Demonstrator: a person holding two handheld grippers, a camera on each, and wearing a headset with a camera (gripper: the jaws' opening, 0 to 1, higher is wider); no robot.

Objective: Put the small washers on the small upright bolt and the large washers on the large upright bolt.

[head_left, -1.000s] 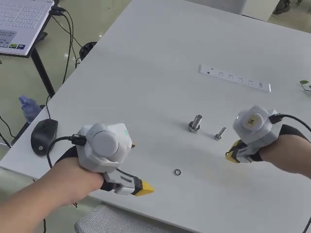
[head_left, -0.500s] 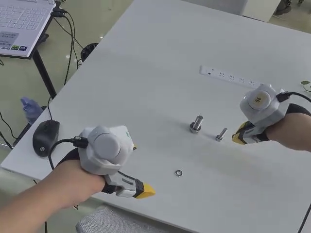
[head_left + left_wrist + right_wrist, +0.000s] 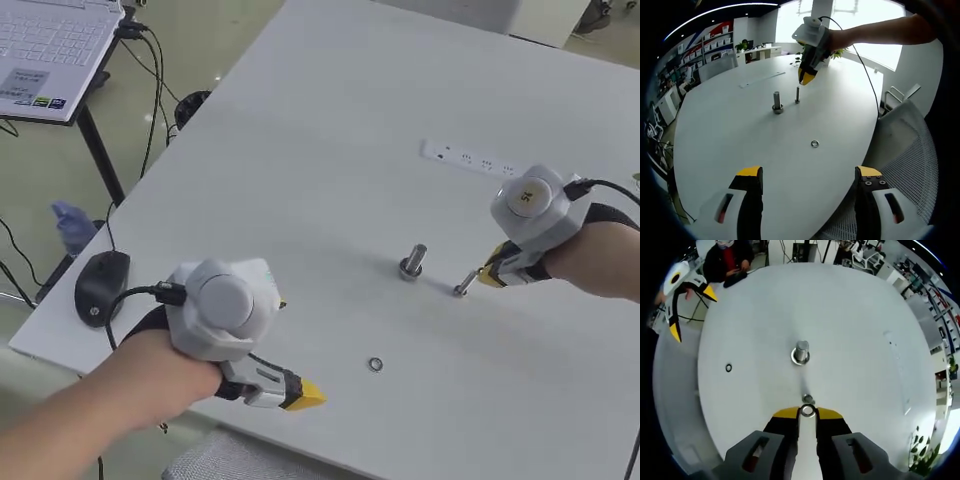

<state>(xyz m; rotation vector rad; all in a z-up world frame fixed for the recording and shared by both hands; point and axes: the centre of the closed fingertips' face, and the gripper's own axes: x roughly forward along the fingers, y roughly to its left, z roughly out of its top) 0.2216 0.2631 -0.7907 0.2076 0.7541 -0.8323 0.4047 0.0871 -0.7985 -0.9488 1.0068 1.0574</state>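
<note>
One small washer (image 3: 807, 411): we're pinching it in the right claw (image 3: 487, 278) at the tip of the small bolt (image 3: 463, 285), large bolt (image 3: 413, 262) standing just beside, loose washer (image 3: 375, 364) lying on the desk (image 3: 300, 150) before our wide-open left claw (image 3: 303, 396).

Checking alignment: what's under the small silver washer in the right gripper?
The small upright silver bolt stands just ahead of the small silver washer, on white table. Yellow tips of the right gripper cover the spot beneath.

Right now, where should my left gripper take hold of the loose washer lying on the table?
I'd pinch the washer across its outer rim, with the left gripper coming down from above. It is a thin ring lying flat on the table, so only its edge offers purchase.
</note>
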